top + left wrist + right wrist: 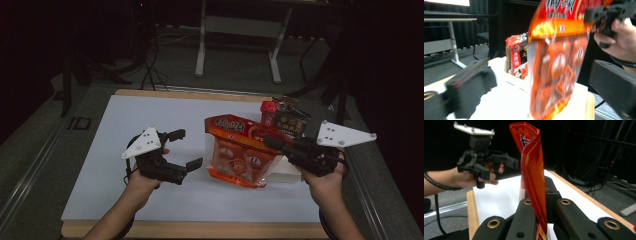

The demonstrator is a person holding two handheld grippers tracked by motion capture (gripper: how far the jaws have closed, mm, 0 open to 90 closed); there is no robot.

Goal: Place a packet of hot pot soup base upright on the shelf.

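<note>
Clenched right tongs (537,220) pinching soft, light, slippery orange plastic snack bag (239,150) at top seam; left tongs (184,149) released, beside it above white bench (150,120).

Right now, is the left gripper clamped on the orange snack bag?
No: the left gripper has its jaws spread beside the orange snack bag, touching nothing.

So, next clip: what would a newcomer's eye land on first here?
The big orange snack bag, held up over the white table top right of centre, its edge pinched in the shut jaws of the right gripper. Next, the left gripper just left of it, jaws wide open with nothing between them. Behind the bag, at the far right of the table, stands a cluster of smaller red and dark snack packets.
</note>
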